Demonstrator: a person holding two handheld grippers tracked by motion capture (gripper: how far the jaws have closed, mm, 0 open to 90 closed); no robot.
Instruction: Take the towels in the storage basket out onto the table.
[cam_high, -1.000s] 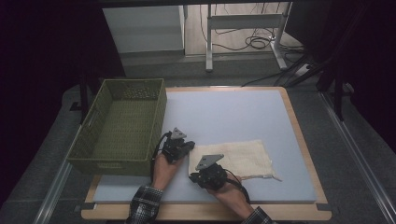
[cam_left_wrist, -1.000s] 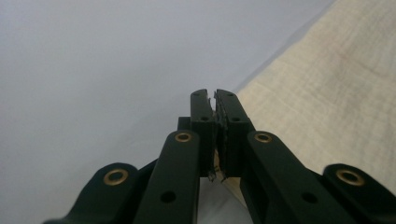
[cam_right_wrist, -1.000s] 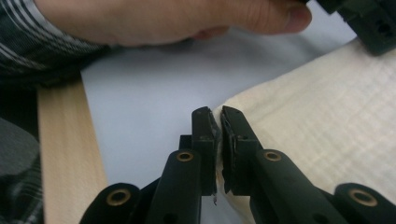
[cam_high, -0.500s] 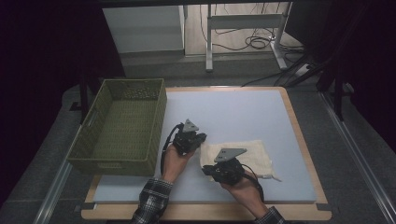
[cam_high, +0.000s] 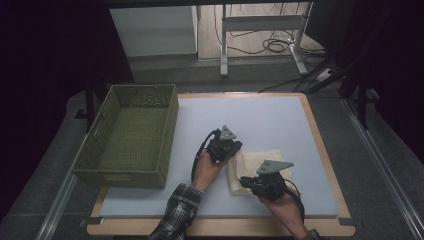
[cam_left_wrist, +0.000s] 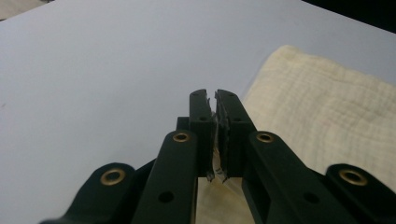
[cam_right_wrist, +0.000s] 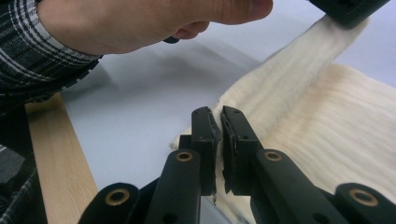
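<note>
Left gripper (cam_high: 231, 148): black two-jaw tool with a grey three-cornered plate on top, held in the person's left hand (cam_high: 207, 170). Jaws pinched nearly together in the left gripper view (cam_left_wrist: 214, 100), clamped on an edge of the cream-coloured, crinkled cotton cloth (cam_high: 252, 167); a thin strip of the fabric shows between the pads.

Right gripper (cam_high: 247, 181): same make, held in the right hand (cam_high: 282, 205). Jaws likewise drawn close (cam_right_wrist: 217, 116), nipping the near edge of the cloth (cam_right_wrist: 322, 121), which rises from there as a lifted fold toward the other gripper.

Cloth: lies folded on the pale blue-grey mat (cam_high: 260, 120), near its front edge, between the two grippers; the rest of it rests flat (cam_left_wrist: 327, 107).

Mat: covers a light wooden board (cam_high: 220, 227), whose border shows around it.

Green woven rectangular basket (cam_high: 105, 155): stands at the mat's left side, well apart from the cloth.

Plaid sleeve (cam_high: 177, 212): on the left forearm.
</note>
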